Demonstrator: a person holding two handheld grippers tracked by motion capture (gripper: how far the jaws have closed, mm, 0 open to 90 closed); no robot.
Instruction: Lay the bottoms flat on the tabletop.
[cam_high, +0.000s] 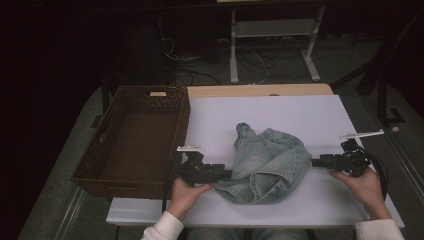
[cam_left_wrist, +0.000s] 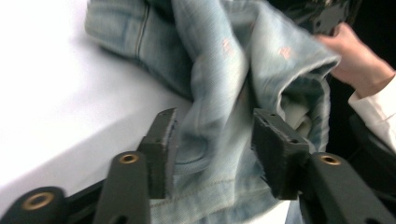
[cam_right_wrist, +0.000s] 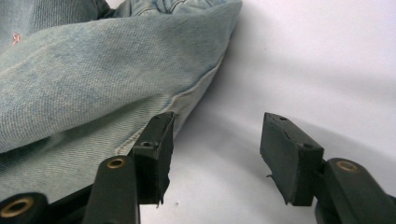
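The denim garment (cam_high: 265, 165) lies bunched in a loose heap on the white table (cam_high: 320, 115), between the two grippers. The left gripper (cam_high: 225, 175) stands about half open with a fold of denim between its pads, not pinched; the right gripper (cam_high: 316, 162) is also half open, the cloth's edge just beside one pad and bare table in the gap. To the left gripper's far side, the wicker basket (cam_high: 131, 172) waits. Judging by this, the folding looks barely begun, and stowing, if intended, remains.

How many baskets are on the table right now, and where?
1. A brown wicker basket sits at the table's left edge, left of the crumpled denim garment. None hidden that I can tell.
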